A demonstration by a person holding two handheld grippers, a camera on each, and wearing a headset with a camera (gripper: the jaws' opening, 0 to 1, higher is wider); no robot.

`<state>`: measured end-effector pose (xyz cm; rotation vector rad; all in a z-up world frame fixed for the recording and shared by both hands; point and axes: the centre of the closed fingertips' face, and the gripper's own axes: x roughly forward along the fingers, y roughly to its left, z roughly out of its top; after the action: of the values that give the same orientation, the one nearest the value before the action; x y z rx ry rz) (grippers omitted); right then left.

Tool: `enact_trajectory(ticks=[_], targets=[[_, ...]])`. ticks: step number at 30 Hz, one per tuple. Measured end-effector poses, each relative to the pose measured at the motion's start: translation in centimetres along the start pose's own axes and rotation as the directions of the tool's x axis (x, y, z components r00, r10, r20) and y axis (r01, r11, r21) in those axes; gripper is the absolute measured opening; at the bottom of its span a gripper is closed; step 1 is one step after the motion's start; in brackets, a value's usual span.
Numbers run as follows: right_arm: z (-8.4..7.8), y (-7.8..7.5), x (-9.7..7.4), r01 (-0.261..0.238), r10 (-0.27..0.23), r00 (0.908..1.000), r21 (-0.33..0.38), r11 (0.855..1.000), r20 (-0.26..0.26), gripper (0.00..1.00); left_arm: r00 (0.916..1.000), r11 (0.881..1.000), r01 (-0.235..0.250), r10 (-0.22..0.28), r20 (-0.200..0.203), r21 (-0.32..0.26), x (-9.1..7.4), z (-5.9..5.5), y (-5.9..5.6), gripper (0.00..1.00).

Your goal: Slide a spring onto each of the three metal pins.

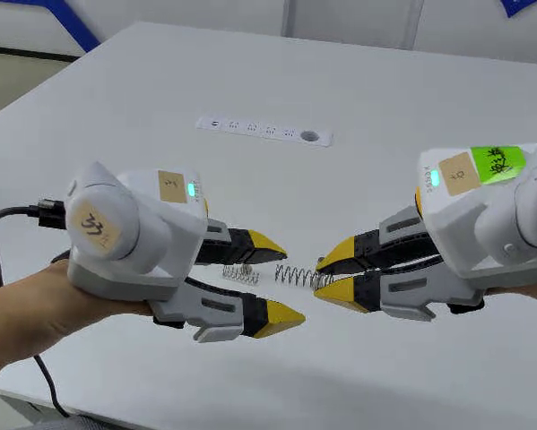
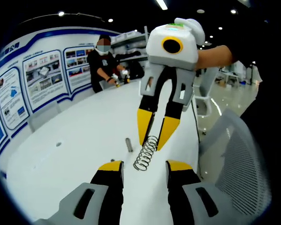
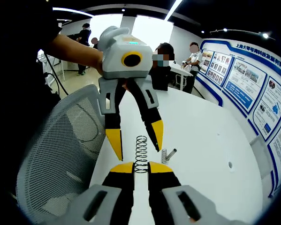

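A loose coil spring (image 1: 297, 276) is held level just above the white table (image 1: 367, 179) between the two grippers. My right gripper (image 1: 324, 276) is shut on its right end; in the right gripper view the spring (image 3: 140, 154) rises from the closed tips of that gripper (image 3: 140, 167). My left gripper (image 1: 280, 278) stands open, its yellow tips either side of the spring's free end. From the left gripper view, the spring (image 2: 146, 152) points into the gap of the left gripper (image 2: 145, 165). A short pin with a spring on it (image 3: 167, 153) lies on the table just behind.
A recessed power strip (image 1: 264, 130) sits in the table's middle. A black cable (image 1: 8, 224) trails off the left gripper. A grey mesh chair (image 3: 60, 140) stands by the near table edge. People stand at the far end of the table (image 2: 105, 65).
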<state>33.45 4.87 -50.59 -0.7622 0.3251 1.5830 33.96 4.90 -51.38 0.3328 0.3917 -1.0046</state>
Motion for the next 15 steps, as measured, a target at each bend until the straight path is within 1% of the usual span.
enact_trajectory(ticks=[2, 4, 7, 9, 13, 15], targets=[[-0.1, 0.1, 0.1, -0.004, 0.004, 1.0000, -0.003, 1.000, -0.001, 0.10, 1.0000, 1.000, 0.001, -0.001, 0.009, -0.002, 0.0, 0.1, 0.0, 0.34], [0.0, 0.4, 0.2, -0.019, 0.019, 0.9998, -0.017, 1.000, -0.001, 0.10, 0.9999, 1.000, 0.007, -0.007, 0.013, -0.005, 0.1, 0.2, -0.1, 0.33], [0.0, 0.5, 0.3, -0.026, 0.026, 0.9997, -0.027, 0.999, -0.006, 0.10, 0.9997, 1.000, 0.021, -0.021, 0.014, 0.001, 0.2, 0.4, -0.4, 0.28], [0.0, 0.7, 0.4, -0.033, 0.033, 0.9994, -0.036, 0.999, -0.007, 0.10, 0.9994, 1.000, 0.027, -0.027, 0.023, 0.007, 0.3, 0.6, -0.5, 0.24], [-0.2, 0.8, 0.6, -0.040, 0.039, 0.9990, -0.046, 0.998, -0.020, 0.10, 0.9986, 0.999, 0.049, -0.050, 0.016, 0.018, 0.4, 0.5, -0.9, 0.22], [-0.2, 0.9, 0.6, -0.042, 0.041, 0.9989, -0.053, 0.998, -0.023, 0.10, 0.9981, 0.998, 0.061, -0.061, 0.009, 0.035, 0.6, 0.4, -1.2, 0.18]])
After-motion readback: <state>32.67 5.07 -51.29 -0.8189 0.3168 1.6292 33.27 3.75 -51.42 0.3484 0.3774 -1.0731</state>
